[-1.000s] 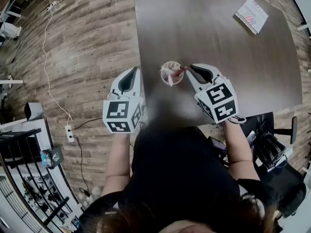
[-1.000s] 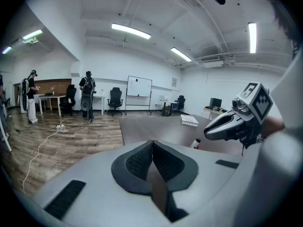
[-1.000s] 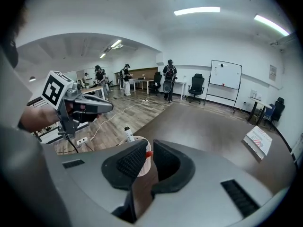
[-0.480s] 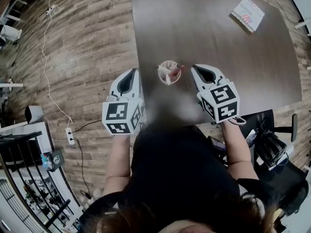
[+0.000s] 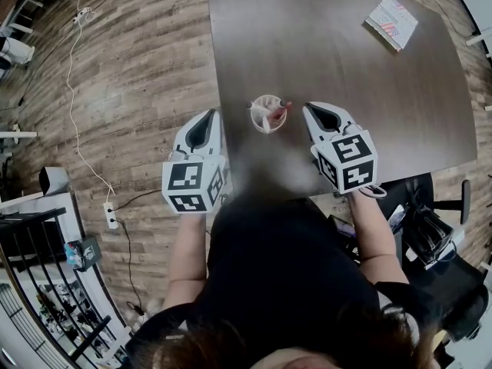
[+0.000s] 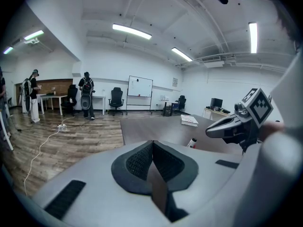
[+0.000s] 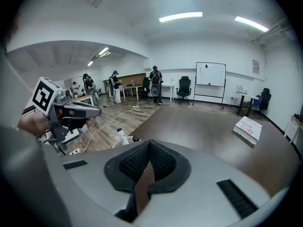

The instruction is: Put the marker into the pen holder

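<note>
The pen holder (image 5: 268, 114), a small round pale cup, stands on the dark table (image 5: 346, 68) near its front left corner, with several markers (image 5: 270, 116) in it. One white marker top (image 7: 122, 136) shows in the right gripper view, and another marker top (image 6: 191, 143) in the left gripper view. My right gripper (image 5: 307, 107) is just right of the cup, shut and holding nothing. Left of the cup, my left gripper (image 5: 212, 112) hangs over the floor beside the table edge, also shut and empty.
A book (image 5: 392, 22) lies at the table's far right corner. Wood floor with a white cable (image 5: 73, 91) spreads to the left. An office chair (image 5: 430, 237) stands at the right. People and desks are far off across the room.
My right gripper has let go of a red-tipped marker at the cup, drawn back to the right and shut its jaws. The left gripper has not moved.
</note>
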A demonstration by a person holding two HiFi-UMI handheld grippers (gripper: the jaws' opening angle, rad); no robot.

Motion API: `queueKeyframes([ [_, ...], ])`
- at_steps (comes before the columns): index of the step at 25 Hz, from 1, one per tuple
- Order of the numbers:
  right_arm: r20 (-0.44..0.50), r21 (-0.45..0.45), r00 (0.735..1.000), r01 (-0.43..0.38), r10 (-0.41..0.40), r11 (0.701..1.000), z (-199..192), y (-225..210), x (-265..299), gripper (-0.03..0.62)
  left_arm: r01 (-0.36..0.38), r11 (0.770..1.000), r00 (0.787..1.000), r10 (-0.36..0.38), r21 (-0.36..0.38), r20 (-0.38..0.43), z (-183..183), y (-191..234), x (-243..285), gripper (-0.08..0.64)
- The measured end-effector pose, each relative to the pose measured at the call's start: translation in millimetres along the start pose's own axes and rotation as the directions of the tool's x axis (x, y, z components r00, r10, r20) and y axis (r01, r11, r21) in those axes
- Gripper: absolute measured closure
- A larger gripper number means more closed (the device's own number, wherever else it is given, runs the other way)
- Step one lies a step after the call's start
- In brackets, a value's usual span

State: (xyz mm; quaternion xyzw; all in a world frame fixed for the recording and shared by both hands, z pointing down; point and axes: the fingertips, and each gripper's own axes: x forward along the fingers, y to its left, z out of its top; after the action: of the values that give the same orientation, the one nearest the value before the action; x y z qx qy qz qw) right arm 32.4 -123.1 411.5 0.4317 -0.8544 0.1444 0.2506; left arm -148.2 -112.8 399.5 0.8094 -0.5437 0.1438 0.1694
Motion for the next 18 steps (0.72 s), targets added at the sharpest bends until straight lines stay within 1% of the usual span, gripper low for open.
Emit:
queueKeyframes([
  [13,0.003,0.009,1.0,-0.017,0.017,1.0,-2.5,3.3,0.5,0.574,0.006,1.0,1.0,-0.006,0.005,-0.014,-5.1,-3.8,1.9,0.532],
  [18,0.003,0.005,1.0,-0.021,0.021,1.0,0.2,4.8,1.7,0.574,0.01,1.0,1.0,-0.01,0.009,-0.012,-2.0,-2.7,3.4,0.532],
])
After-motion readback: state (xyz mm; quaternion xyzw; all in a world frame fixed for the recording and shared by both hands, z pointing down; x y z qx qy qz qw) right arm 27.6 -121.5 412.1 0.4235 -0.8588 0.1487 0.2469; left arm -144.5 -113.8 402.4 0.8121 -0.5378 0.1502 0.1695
